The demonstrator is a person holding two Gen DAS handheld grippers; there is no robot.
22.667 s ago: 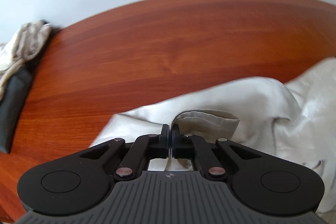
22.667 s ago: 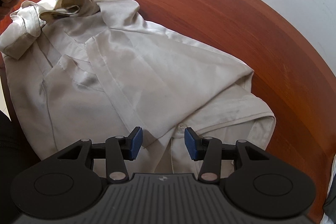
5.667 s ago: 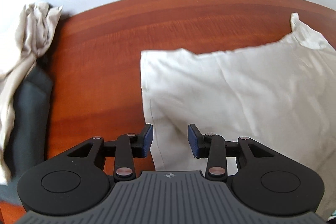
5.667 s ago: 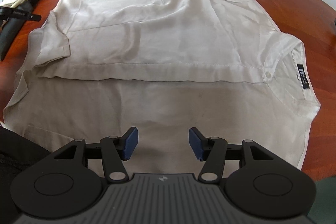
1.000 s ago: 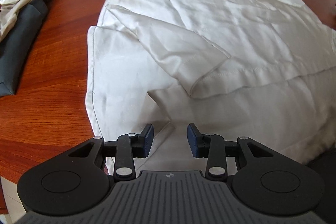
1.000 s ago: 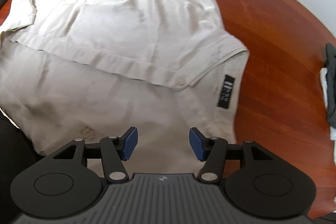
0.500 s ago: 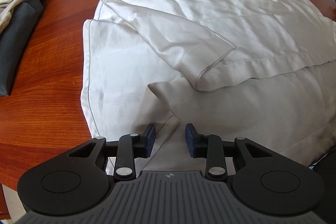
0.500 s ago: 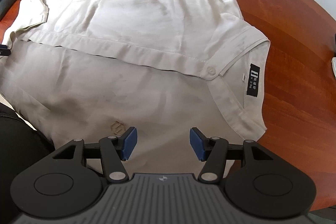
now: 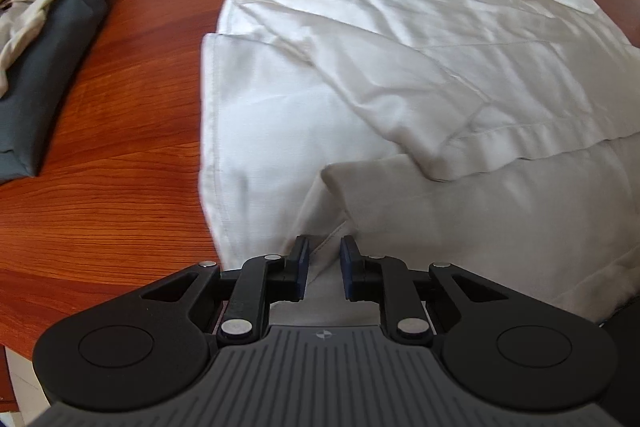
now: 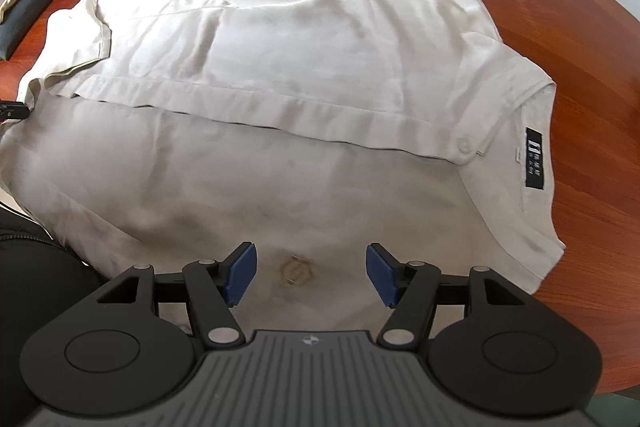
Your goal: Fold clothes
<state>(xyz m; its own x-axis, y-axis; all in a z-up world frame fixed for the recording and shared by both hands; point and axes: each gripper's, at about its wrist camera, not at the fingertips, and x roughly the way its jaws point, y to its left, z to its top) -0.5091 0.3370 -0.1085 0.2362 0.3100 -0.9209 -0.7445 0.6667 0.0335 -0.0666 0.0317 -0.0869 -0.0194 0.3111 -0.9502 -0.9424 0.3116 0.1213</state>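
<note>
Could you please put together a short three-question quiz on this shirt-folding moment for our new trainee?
1. True or false: the right claw is shut on the shirt.
2. Which claw has its pads closer together? A) left claw B) right claw
3. Fill in: the black neck label lies near the shirt's ____.

Key: 1. False; its pads stand wide apart above the cloth. 2. A; its pads straddle a hem edge, a gap showing. 3. Collar, beside the top button.
</note>
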